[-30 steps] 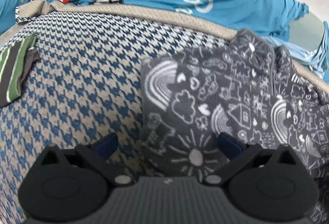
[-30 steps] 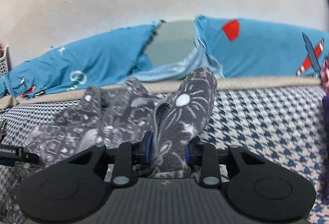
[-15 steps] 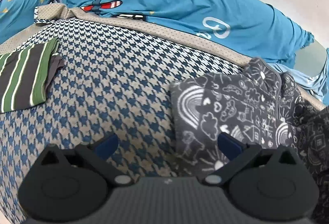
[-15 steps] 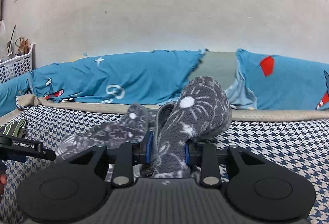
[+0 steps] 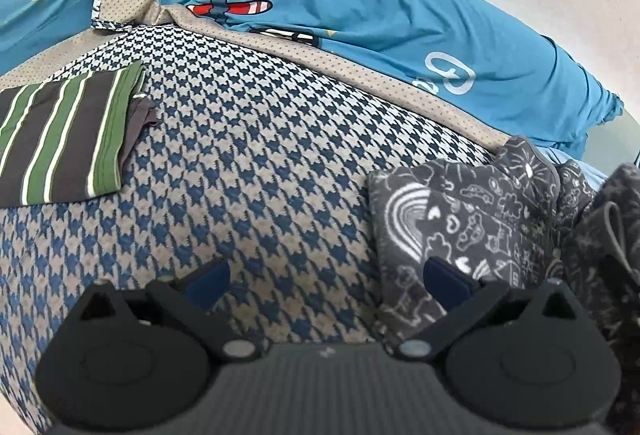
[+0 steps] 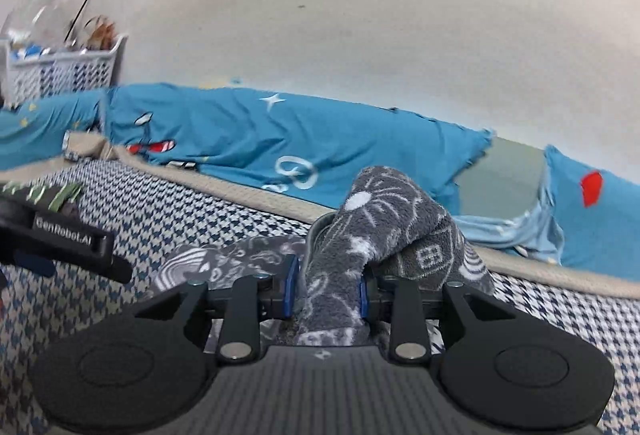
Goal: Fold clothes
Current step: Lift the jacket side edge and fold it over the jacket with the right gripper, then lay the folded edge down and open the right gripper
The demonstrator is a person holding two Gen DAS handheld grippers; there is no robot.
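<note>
Seemingly, grey garment (image 6: 372,235) lengthwise leftward

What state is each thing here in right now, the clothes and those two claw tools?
Grey doodle-print garment: bunched, partly lifted, rest lying on the bed.
Striped garment: folded flat.
Right gripper: clamped on the grey garment.
Left gripper: open, holding nothing.
Blue bedding: rumpled along the wall.

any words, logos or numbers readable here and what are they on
"GenRobot.AI": white lettering on the left gripper body, seen in the right wrist view.
Large white looping letters on the blue bedding: partly folded away, not readable as a word.
White doodles on the grey fleece: pictures only, no text.
Nothing else is readable.
</note>
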